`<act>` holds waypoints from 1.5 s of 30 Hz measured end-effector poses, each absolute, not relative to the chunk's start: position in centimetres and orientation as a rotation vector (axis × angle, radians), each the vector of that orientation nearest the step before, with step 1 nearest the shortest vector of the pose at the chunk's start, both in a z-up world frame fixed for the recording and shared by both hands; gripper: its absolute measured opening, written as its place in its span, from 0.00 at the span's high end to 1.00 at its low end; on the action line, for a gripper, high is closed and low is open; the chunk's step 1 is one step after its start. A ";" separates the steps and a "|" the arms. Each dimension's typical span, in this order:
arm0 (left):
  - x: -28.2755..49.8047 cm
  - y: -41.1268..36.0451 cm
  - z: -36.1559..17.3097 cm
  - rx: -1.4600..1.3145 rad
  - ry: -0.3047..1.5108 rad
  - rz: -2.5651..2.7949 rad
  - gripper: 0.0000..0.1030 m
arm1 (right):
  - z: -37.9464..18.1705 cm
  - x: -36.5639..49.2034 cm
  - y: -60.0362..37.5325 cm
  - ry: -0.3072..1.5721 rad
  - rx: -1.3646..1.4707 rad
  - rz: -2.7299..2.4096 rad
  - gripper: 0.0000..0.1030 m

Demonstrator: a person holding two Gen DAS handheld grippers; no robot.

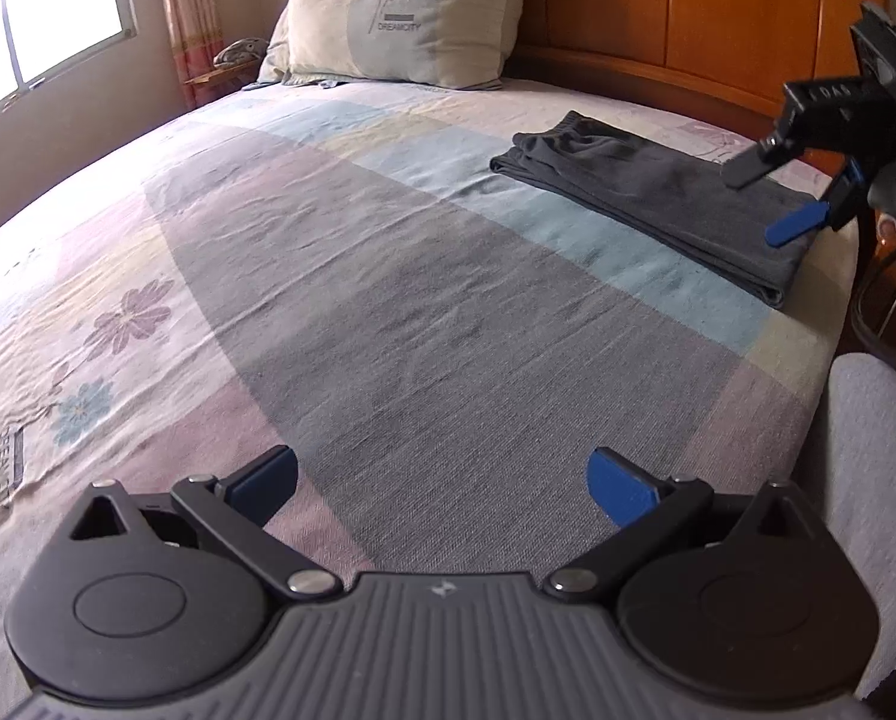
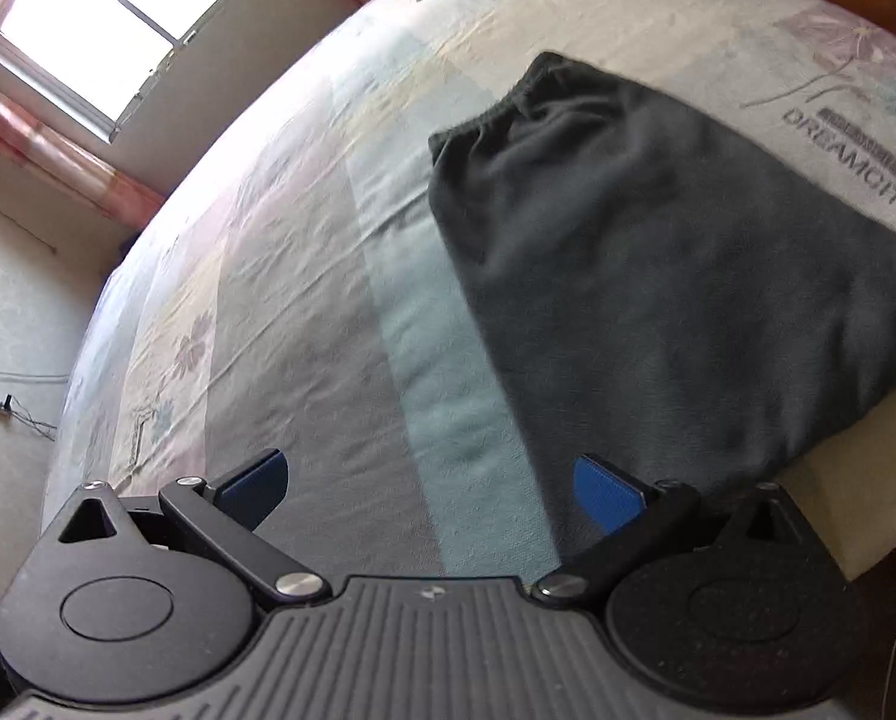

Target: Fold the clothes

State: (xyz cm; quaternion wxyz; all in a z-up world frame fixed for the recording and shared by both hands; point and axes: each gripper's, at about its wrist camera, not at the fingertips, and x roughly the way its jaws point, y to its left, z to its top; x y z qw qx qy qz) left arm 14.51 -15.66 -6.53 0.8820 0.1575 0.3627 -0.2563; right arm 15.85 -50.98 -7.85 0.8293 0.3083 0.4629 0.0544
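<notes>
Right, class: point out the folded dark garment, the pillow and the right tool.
folded dark garment (image 2: 658, 276): right wrist view, middle of its top layer.
pillow (image 1: 400, 12): left wrist view, centre of its printed front.
right tool (image 1: 769, 201): left wrist view, midway between its two open fingertips, above the garment.

The dark grey garment (image 1: 658, 192) lies folded into a flat, neat rectangle near the bed's (image 1: 388, 276) right edge, elastic waistband end toward the headboard.

A home bedroom: a bed (image 1: 388, 276) with patterned sheet, pillow (image 1: 400, 12) at top centre, wooden headboard (image 1: 718, 6), curtained window (image 1: 58, 6) upper left.
</notes>
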 end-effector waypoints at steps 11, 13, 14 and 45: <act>13.6 -14.5 -6.4 0.317 0.760 -0.501 0.01 | -8.0 14.6 -52.9 0.931 0.683 0.061 0.00; 13.5 -14.6 -6.3 0.324 0.756 -0.501 0.01 | -8.7 14.6 -53.1 0.956 0.667 0.052 0.00; 13.4 -14.6 -6.3 0.330 0.754 -0.502 0.01 | -8.8 14.5 -53.2 0.960 0.671 0.055 0.00; 16.7 -16.9 -6.2 0.312 0.778 -0.412 0.01 | -9.0 15.8 -61.7 0.890 0.584 -0.177 0.00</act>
